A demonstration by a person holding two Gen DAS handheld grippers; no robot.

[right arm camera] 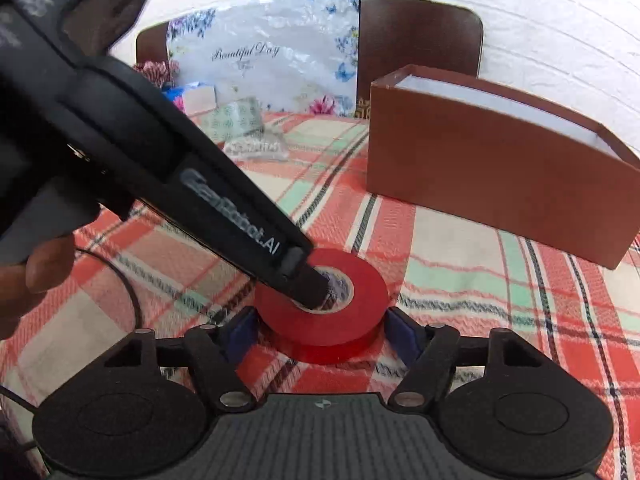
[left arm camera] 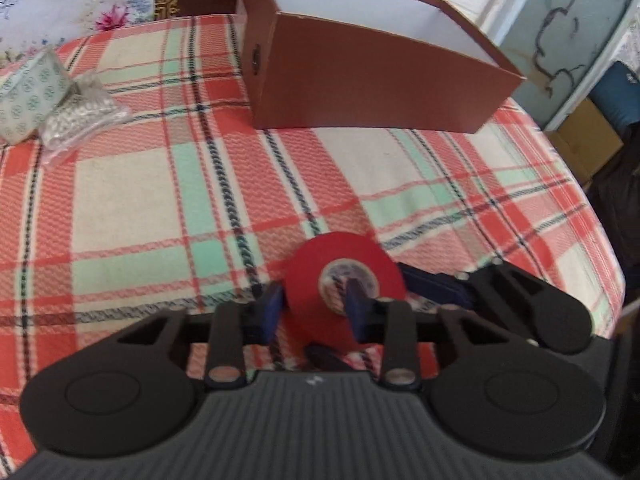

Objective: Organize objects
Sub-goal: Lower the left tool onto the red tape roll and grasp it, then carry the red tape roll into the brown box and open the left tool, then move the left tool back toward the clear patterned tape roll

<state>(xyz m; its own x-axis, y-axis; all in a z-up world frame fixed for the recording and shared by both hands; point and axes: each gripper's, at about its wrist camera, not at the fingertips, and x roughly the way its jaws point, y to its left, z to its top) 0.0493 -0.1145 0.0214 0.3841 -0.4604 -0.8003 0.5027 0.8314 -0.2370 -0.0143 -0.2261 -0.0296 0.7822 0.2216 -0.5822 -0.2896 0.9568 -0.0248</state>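
Observation:
A red tape roll [left arm camera: 320,300] lies on the plaid cloth; it also shows in the right wrist view [right arm camera: 344,320]. My left gripper [left arm camera: 314,312] is shut on the roll's wall, one finger outside it and one finger in its core hole. In the right wrist view that left gripper [right arm camera: 316,292] reaches down into the hole. My right gripper [right arm camera: 320,336] is open, with its blue fingers on either side of the roll, close to its edge. A brown open box [left arm camera: 372,84] stands beyond the roll; it also shows in the right wrist view [right arm camera: 492,184].
A patterned green packet [left arm camera: 28,96] and a clear bag of small beads [left arm camera: 80,120] lie at the far left. A floral bag [right arm camera: 264,52] leans on a dark chair back [right arm camera: 420,36]. The table's right edge [left arm camera: 600,240] drops off by cardboard boxes.

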